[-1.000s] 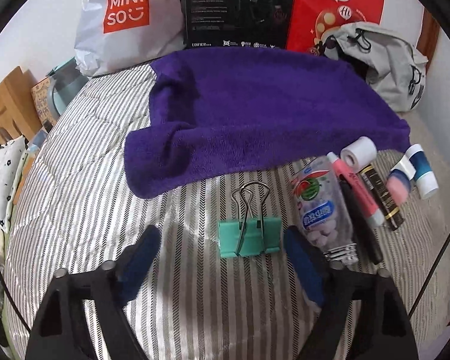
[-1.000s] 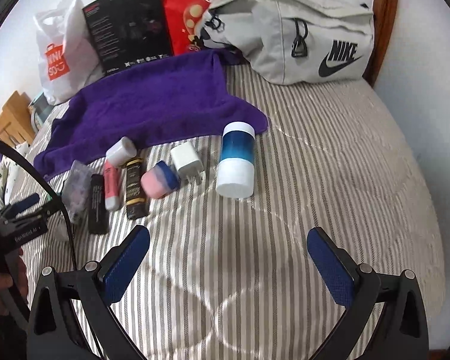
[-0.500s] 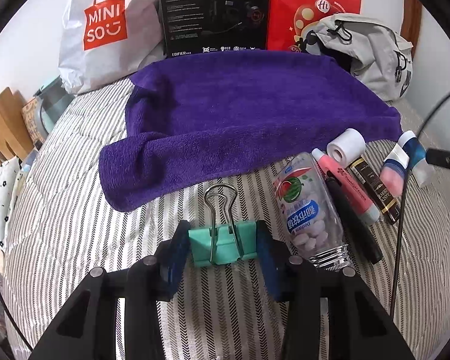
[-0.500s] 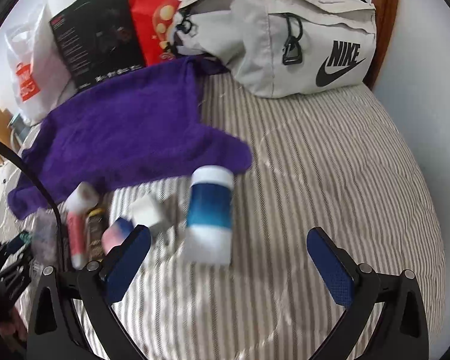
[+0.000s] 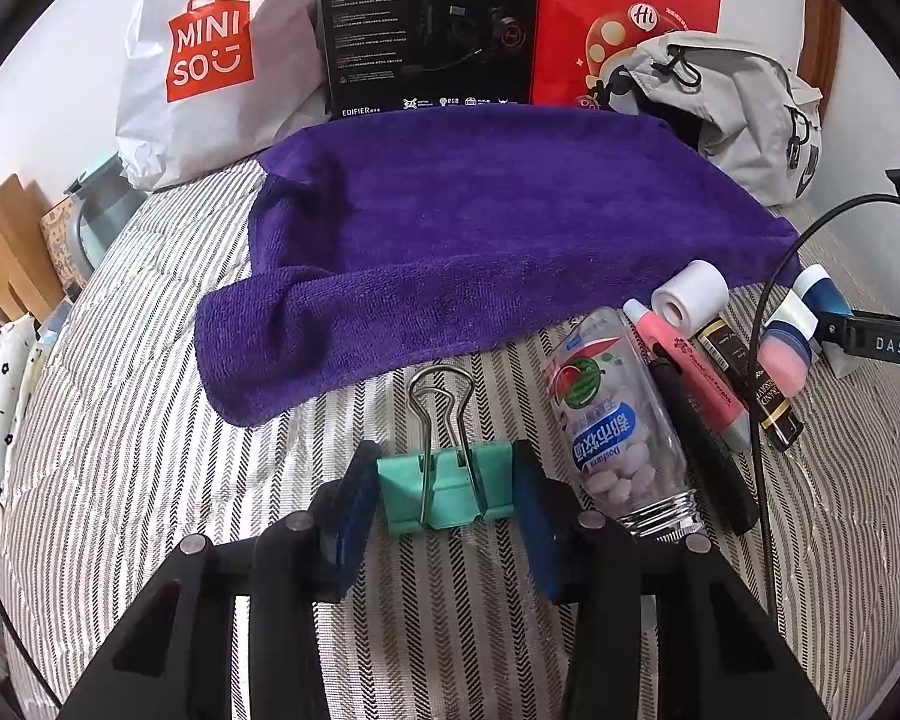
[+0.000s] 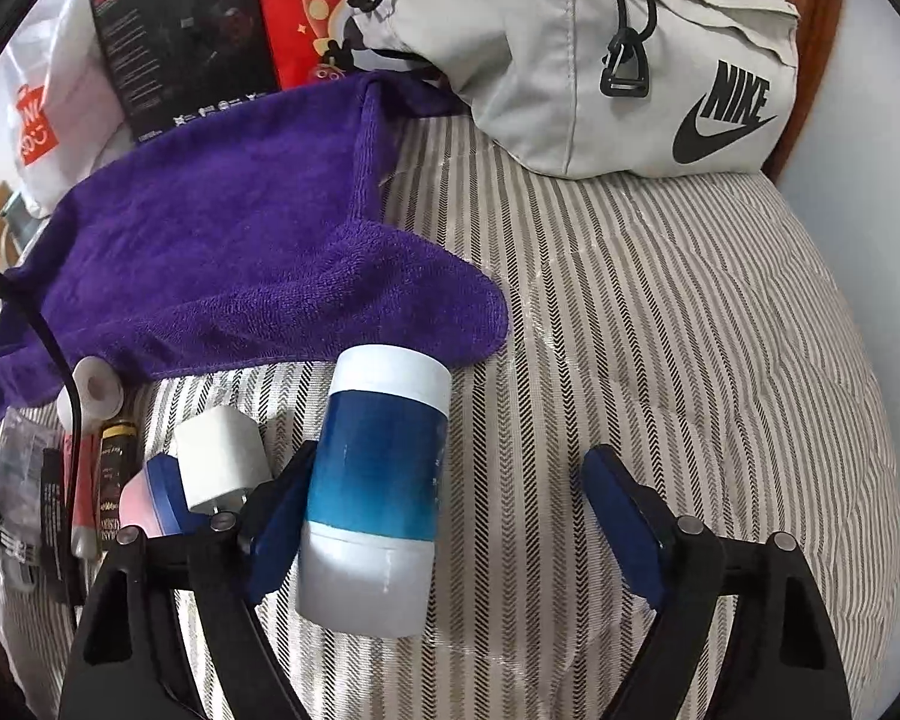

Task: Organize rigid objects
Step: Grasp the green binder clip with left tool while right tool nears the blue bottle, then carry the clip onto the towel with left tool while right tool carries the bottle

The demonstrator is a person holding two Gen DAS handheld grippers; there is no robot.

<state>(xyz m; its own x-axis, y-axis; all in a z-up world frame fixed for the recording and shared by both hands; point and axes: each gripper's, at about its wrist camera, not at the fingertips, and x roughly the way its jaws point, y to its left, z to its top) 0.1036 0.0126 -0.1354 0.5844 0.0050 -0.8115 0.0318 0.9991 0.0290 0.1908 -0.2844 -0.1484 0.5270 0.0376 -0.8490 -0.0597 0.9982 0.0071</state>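
A green binder clip (image 5: 444, 489) with its wire handles up lies on the striped bed, and my left gripper (image 5: 444, 504) is shut on it, blue pads (image 5: 354, 498) pressing both sides. To its right lie a clear pill bottle (image 5: 612, 426), a black pen (image 5: 702, 438), a pink highlighter (image 5: 684, 372), a white roll (image 5: 690, 294) and a dark tube (image 5: 744, 372). My right gripper (image 6: 450, 528) is open around a blue-and-white cylinder (image 6: 378, 480) lying on the bed. Its left finger touches the cylinder; the right one stands apart. A white charger (image 6: 222, 456) sits just left.
A purple towel (image 5: 480, 240) is spread behind the row of objects. A grey Nike bag (image 6: 600, 60), a red bag (image 5: 618, 18), a black box (image 5: 426, 24) and a white Miniso bag (image 5: 210, 60) line the back. Striped bed (image 6: 690, 330) lies bare to the right.
My left gripper moved forward and shut on the binder clip. My right gripper advanced to the blue-and-white cylinder, and its fingers narrowed around it.
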